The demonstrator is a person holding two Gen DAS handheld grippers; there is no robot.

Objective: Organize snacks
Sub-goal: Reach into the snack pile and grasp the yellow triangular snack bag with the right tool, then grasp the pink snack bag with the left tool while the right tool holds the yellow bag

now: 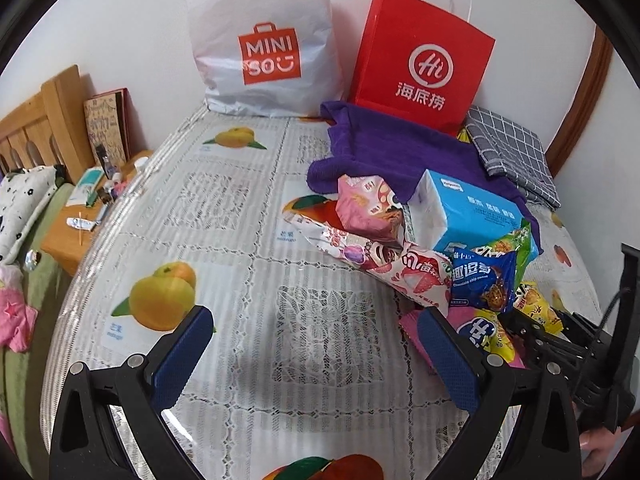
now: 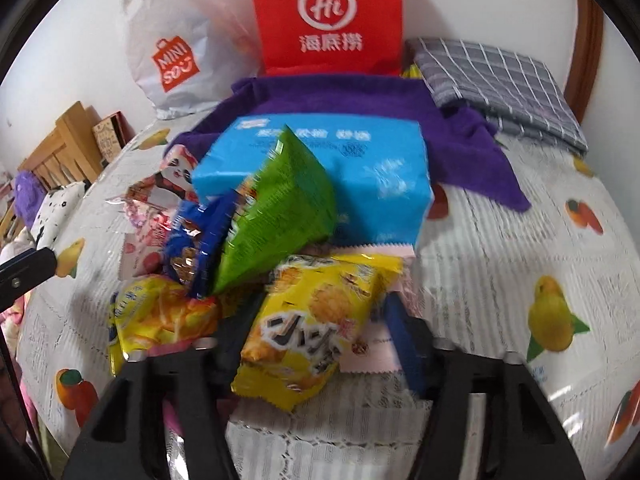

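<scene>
A heap of snack packets lies on a table with a fruit-print cloth [image 1: 240, 216]. It holds a light blue box [image 1: 472, 212], a pink packet [image 1: 368, 208], a long red-and-white packet [image 1: 384, 268], a dark blue cookie packet [image 1: 484, 280] and a green packet [image 2: 280, 208]. My left gripper [image 1: 316, 344] is open and empty above bare cloth, left of the heap. My right gripper [image 2: 316, 332] is open, its jaws on either side of a yellow packet [image 2: 312, 328] at the heap's near edge; I cannot tell if they touch it.
A white MINISO bag [image 1: 264, 40] and a red paper bag [image 1: 420, 56] stand at the back against the wall. A purple towel [image 1: 380, 148] and grey checked cloth [image 1: 512, 148] lie behind the heap. A bed and wooden nightstand [image 1: 80, 216] are at left.
</scene>
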